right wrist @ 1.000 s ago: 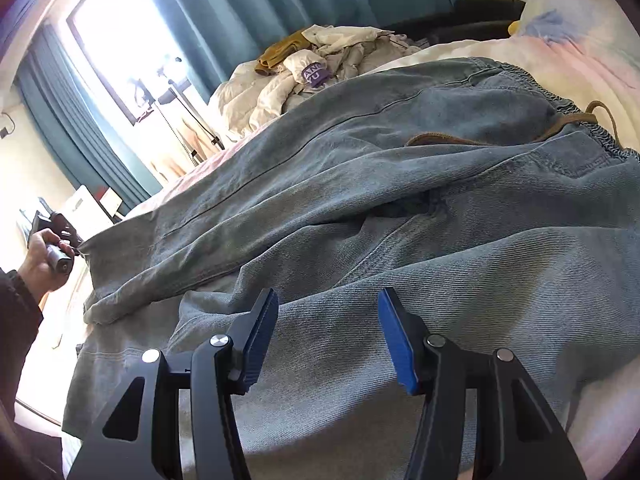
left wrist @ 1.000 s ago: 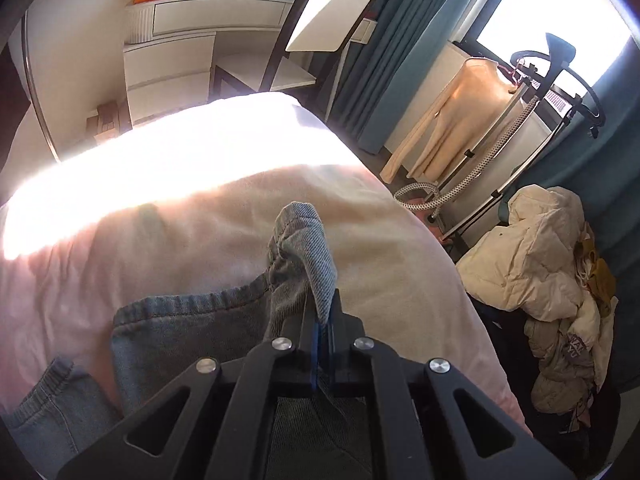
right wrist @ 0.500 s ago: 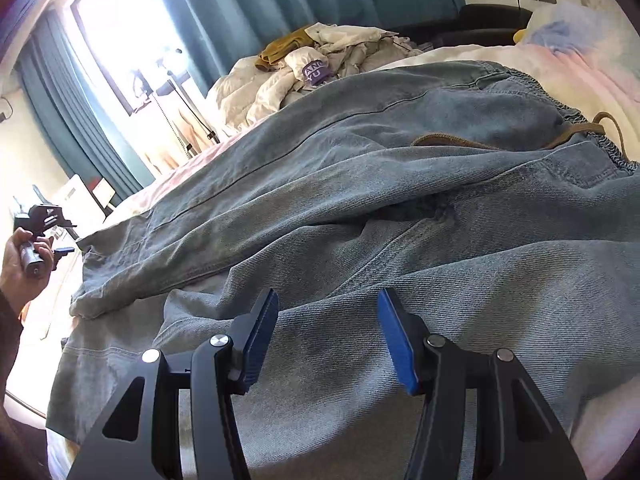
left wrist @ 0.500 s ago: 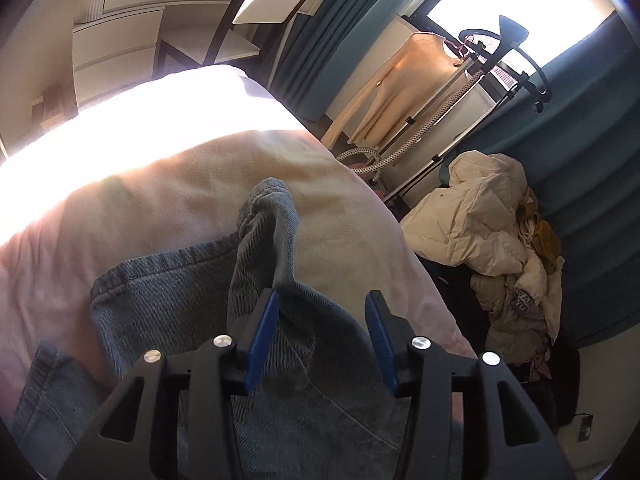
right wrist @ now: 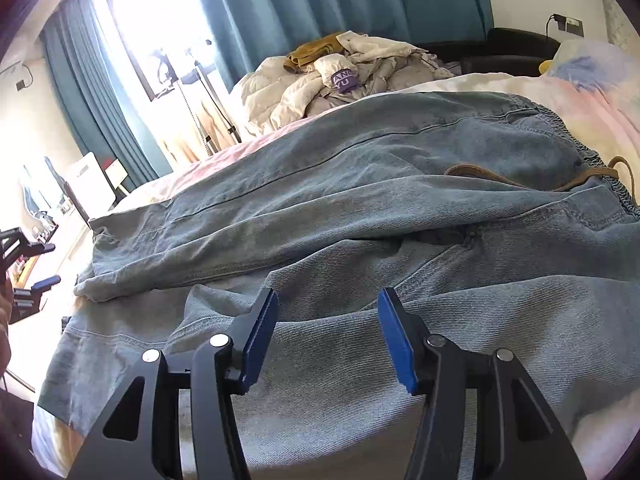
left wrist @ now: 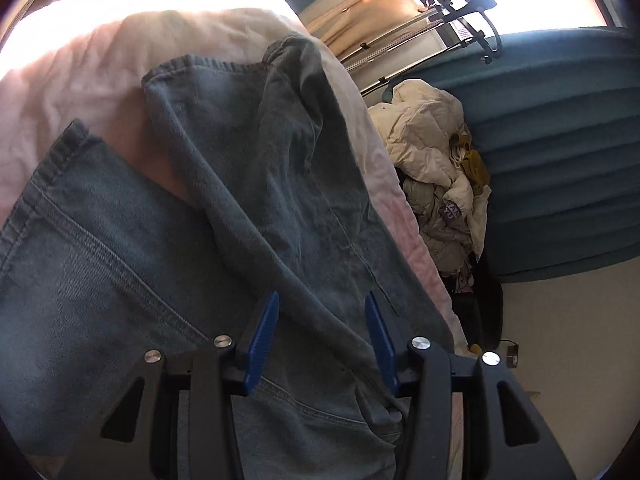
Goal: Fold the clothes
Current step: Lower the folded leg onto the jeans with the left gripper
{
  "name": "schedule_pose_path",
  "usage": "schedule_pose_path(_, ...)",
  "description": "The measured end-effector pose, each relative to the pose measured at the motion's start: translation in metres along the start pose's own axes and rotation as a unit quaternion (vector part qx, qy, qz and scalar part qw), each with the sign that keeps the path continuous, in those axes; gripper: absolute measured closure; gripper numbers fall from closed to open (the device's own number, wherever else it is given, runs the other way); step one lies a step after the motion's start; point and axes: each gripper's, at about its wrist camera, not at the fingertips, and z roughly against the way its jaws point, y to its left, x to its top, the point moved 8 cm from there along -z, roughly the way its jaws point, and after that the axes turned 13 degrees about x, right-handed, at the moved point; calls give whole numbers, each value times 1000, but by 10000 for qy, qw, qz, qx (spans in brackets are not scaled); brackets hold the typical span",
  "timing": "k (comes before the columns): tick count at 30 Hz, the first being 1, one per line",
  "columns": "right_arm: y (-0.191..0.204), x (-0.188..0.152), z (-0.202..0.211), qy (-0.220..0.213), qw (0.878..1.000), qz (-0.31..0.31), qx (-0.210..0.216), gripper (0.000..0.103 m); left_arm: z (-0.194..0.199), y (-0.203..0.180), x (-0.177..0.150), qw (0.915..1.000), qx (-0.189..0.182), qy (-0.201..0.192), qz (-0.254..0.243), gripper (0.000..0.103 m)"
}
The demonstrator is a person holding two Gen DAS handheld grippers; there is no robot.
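A pair of blue jeans point(right wrist: 360, 200) lies spread on the bed with pink-white bedding point(left wrist: 80, 80). In the left wrist view both legs point(left wrist: 260, 168) run away from me, their hems at the far end. My left gripper point(left wrist: 322, 316) is open and empty just above the legs. My right gripper point(right wrist: 328, 312) is open and empty over the near leg. The elastic waistband point(right wrist: 576, 148) with a brown drawstring lies at the right. The left gripper also shows at the left edge of the right wrist view point(right wrist: 36, 268).
A heap of cream and grey clothes point(left wrist: 436, 168) lies beside the bed; it also shows behind the jeans point(right wrist: 340, 76). A garment steamer stand point(left wrist: 460, 4) with a beige top stands by teal curtains point(left wrist: 560, 160). A white chair point(right wrist: 92, 184) stands far left.
My left gripper let go of the trouser leg hem, opened and pulled back along the legs. The hem now lies flat on the bed. My right gripper stayed open over the jeans.
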Motion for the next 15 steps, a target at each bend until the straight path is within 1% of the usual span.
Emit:
schedule_pose_path(2, 4, 1, -6, 71, 9999, -7, 131, 50, -13, 18, -8, 9998, 4, 143, 146, 57)
schedule_pose_path(5, 9, 2, -16, 120, 9995, 0, 287, 50, -29, 40, -2, 9995, 47, 120, 298, 57)
schedule_pose_path(8, 8, 2, -28, 250, 9987, -144, 420, 50, -40, 54, 11, 9983, -141, 97, 549, 57)
schedule_pose_path(10, 7, 3, -36, 292, 9981, -234, 481, 50, -43, 54, 22, 9983, -219, -44, 540, 57)
schedule_pose_path(12, 5, 4, -45, 300, 9982, -244, 449, 50, -45, 52, 32, 9983, -293, -204, 470, 57)
schedule_pose_path(15, -5, 11, -59, 276, 9964, -609, 525, 50, -50, 41, 44, 9979, -408, -405, 313, 57)
